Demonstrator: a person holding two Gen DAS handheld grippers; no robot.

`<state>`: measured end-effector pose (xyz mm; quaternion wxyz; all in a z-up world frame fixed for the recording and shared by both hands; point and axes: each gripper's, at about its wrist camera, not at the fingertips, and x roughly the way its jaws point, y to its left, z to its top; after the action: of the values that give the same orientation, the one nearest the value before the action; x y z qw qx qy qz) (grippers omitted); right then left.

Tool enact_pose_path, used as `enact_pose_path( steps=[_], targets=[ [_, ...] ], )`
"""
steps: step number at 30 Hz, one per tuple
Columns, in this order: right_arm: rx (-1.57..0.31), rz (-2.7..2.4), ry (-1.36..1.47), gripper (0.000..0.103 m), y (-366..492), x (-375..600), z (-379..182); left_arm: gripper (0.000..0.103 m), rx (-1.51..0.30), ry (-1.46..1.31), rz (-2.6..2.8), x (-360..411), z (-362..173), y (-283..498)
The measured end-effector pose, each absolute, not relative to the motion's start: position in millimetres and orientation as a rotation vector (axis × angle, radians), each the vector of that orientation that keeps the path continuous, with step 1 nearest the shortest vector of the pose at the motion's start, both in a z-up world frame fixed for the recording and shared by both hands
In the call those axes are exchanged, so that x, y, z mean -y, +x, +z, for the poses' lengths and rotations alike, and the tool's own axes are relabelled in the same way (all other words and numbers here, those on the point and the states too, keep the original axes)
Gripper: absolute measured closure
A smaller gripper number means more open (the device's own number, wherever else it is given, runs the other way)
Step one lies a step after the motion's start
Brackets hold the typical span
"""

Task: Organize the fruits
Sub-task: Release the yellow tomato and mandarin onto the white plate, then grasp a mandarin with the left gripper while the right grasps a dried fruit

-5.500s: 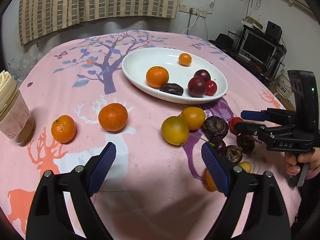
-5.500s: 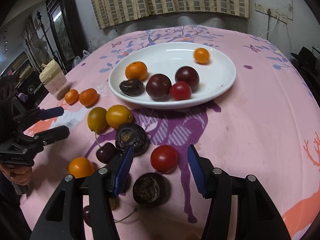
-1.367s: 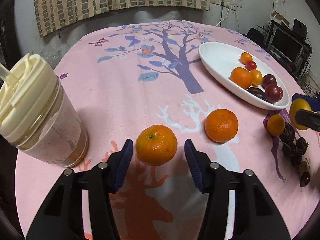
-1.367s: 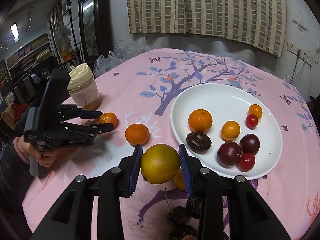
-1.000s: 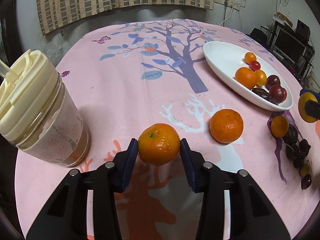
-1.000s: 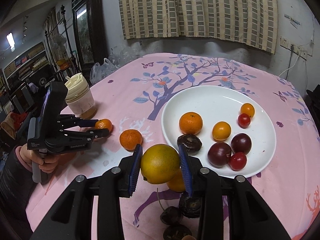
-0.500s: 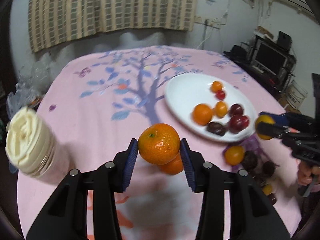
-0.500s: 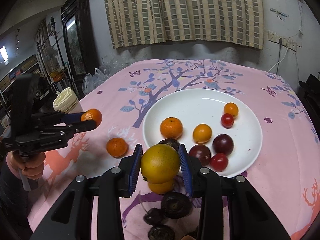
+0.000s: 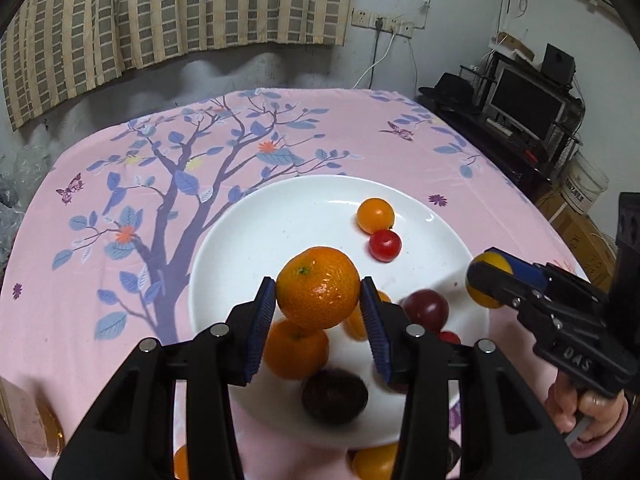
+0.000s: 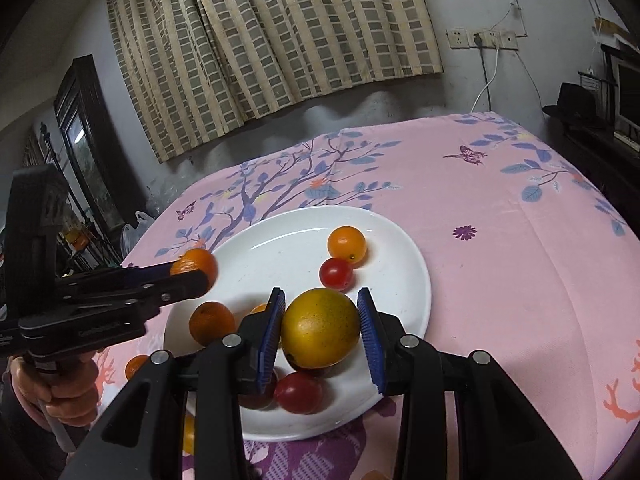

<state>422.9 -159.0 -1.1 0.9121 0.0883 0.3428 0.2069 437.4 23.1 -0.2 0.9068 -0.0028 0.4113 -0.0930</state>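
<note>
**Orange and yellow fruit held above a white plate**

Blue ribbed pads of the left gripper [image 9: 319, 311] press on both sides of a mandarin [image 9: 318, 287], green stem scar up, held above the white plate [image 9: 256, 252]. The right gripper [image 10: 320, 330] is clamped the same way on a larger yellow-orange citrus [image 10: 320, 327], also over the plate; in the left wrist view this fruit shows only as a yellow patch behind the gripper's blue pad, at the plate's right rim.

On the plate below lie another mandarin [image 9: 295, 350], a small orange fruit [image 9: 375, 215] with a red cherry tomato [image 9: 385, 245] just beside it, a dark red plum [image 9: 426, 310] and a dark wrinkled fruit [image 9: 334, 396] near the front rim. More orange fruit sits off the plate on the cloth, at the bottom edge of the view.

The only legible writing is "DAS", embossed on the black body of the right gripper near the person's hand [image 9: 584, 412]. Lettering on the left gripper's body is too blurred to read.

The plate rests on a pink tablecloth [image 9: 100, 264] printed with a purple tree, blue leaves and butterflies. A striped curtain [image 10: 280, 40] hangs behind.
</note>
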Motion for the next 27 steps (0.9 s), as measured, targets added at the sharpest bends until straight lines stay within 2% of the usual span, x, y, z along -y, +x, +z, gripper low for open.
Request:
enact_pose_path(
  steps=[3, 4, 6, 9, 12, 14, 18, 24, 25, 27],
  targets=[
    [-0.718, 0.438, 0.180, 0.064, 428.1, 156.1, -6.8, 0.058, -0.865, 0.003, -0.156, -16.2, -5.3, 447.9],
    [-0.716, 0.438, 0.178, 0.062, 428.1, 156.0, -7.3, 0.054, -0.864, 0.002, -0.144, -16.0, -5.6, 448.6],
    [-0.707, 0.440, 0.178, 0.054, 425.5, 157.3, -2.3, 0.023, -0.838, -0.003, -0.110, -19.3, -0.7, 442.4],
    [-0.674, 0.444, 0.182, 0.046, 414.3, 162.4, 12.5, 0.019, -0.769, 0.000, -0.091, -30.6, 17.0, 417.8],
    [-0.653, 0.436, 0.179, 0.039, 399.2, 164.7, 25.9, 0.006, -0.736, -0.013, -0.064, -51.7, 31.0, 390.5],
    [-0.662, 0.442, 0.161, 0.033, 388.0, 162.5, 32.2, 0.005, -0.725, -0.014, -0.022, -68.2, 35.2, 366.1],
    [-0.671, 0.470, 0.090, 0.029, 363.3, 151.5, 36.1, 0.005, -0.712, -0.081, 0.057, -104.1, 28.3, 320.0],
    [-0.794, 0.511, -0.011, 0.029, 323.7, 145.6, -1.0, 0.005, -0.747, -0.200, 0.083, -134.6, -10.5, 280.0],
    [-0.839, 0.529, -0.016, 0.031, 316.5, 146.8, -11.4, 0.005, -0.753, -0.206, 0.076, -136.0, -15.7, 277.3],
    [-0.900, 0.552, 0.004, 0.044, 306.5, 150.5, -24.7, 0.005, -0.787, -0.187, 0.090, -134.5, -24.6, 276.3]
  ],
)
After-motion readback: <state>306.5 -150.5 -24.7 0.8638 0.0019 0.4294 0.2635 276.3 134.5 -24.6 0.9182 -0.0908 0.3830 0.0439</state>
